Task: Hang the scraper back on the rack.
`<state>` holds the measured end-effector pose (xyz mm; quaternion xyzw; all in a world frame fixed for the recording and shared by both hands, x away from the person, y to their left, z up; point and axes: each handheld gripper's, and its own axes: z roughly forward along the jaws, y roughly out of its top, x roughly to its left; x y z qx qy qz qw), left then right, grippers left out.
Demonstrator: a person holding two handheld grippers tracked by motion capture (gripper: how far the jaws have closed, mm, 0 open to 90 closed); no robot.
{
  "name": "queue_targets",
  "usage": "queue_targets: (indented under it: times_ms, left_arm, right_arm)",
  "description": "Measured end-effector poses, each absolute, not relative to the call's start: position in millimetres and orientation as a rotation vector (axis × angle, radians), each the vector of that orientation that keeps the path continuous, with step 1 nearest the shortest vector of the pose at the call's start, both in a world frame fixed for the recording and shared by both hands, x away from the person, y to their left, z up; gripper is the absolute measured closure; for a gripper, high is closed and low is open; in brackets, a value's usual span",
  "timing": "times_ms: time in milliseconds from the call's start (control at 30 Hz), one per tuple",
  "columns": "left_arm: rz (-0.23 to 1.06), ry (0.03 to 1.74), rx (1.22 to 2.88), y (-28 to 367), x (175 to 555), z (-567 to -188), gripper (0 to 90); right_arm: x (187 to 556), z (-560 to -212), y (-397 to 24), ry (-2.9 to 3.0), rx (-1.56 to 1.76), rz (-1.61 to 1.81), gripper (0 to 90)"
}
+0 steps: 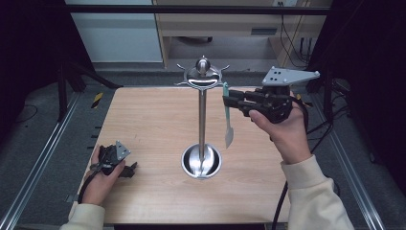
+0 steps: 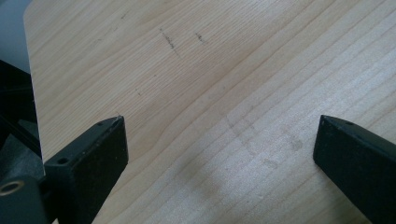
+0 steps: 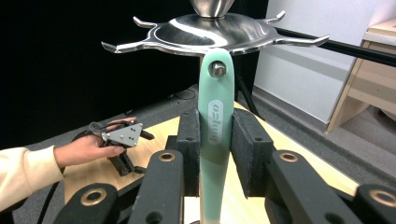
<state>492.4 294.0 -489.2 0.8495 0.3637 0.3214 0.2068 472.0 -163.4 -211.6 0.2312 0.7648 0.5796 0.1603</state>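
The table (image 1: 158,124) is lying bare and wooden, and the steel stand (image 1: 202,120) is rising from its round base near the middle, its hooked crown up top. The right gripper (image 1: 229,100) is being held high beside that crown, its jaws closing on the green handle of the spatula (image 3: 215,140), which is hanging upright with its hole sitting on a hook (image 3: 217,69), blade pointing down beside the pole. The left gripper (image 1: 129,168) is resting low on the table's near left, jaws standing wide apart over bare wood.
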Motion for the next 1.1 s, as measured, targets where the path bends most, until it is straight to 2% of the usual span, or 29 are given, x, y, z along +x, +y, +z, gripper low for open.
queue_targets:
  times_ms: [367,633,667,1100]
  left_arm:
    - [0.895,1.010,2.372,293.7,492.5,-489.3,2.8]
    - [0.893,1.008,2.372,293.1,492.5,-489.4,2.8]
    - [0.893,1.008,2.371,293.3,492.5,-489.5,2.8]
    - [0.902,1.019,2.353,295.3,491.9,-487.7,2.8]
  right_arm:
    - [469.2,-210.0,-168.0,2.192,0.671,1.628,70.2]
    - [465.1,-213.3,-175.3,2.181,0.705,1.550,63.2]
    - [463.6,-215.4,-176.8,2.172,0.716,1.519,58.7]
    - [457.3,-236.4,-193.6,1.985,0.852,1.428,26.9]
